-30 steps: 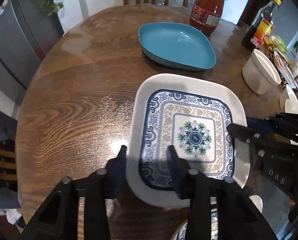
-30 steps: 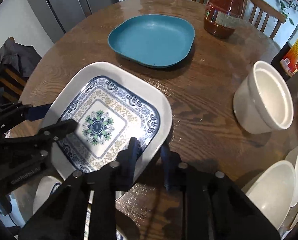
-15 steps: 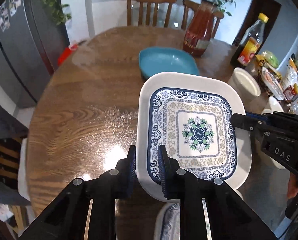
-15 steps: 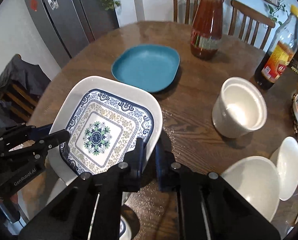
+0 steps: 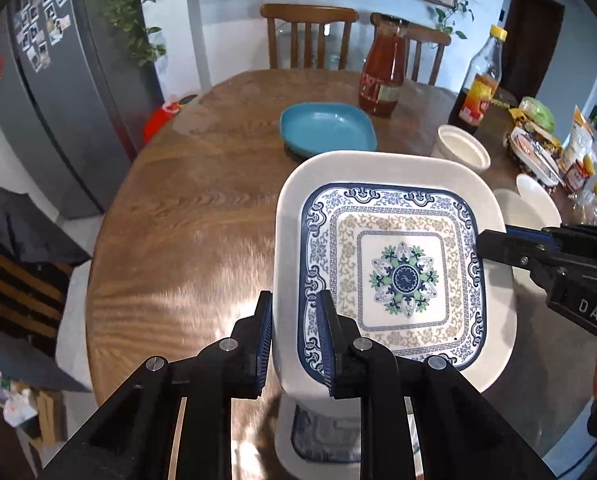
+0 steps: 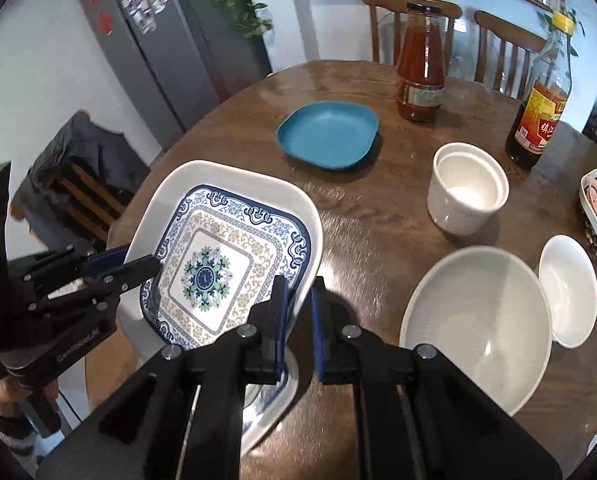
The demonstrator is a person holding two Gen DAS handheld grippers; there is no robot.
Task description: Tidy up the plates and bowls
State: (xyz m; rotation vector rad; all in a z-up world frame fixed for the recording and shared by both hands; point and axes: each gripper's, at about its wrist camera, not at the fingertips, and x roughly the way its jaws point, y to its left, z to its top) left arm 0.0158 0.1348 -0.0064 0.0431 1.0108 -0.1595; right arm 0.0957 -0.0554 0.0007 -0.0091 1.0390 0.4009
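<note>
patterned plate (image 5: 398, 276) held above table's (image 5: 186, 208) near edge, over a second patterned plate (image 5: 322, 436). left gripper (image 5: 294, 336) and right gripper (image 6: 298, 316) each pinch a rim, jaws narrow. keep it level; likely stack with blue plate (image 6: 328, 134), lowering evenly.

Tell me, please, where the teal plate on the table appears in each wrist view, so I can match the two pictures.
Left wrist view: teal plate sits upper centre, just beyond the far edge of the held patterned plate.
Right wrist view: teal plate sits upper centre, left of the white cup.
Shared landmark: the red sauce bottle stands just right of and behind it.
</note>
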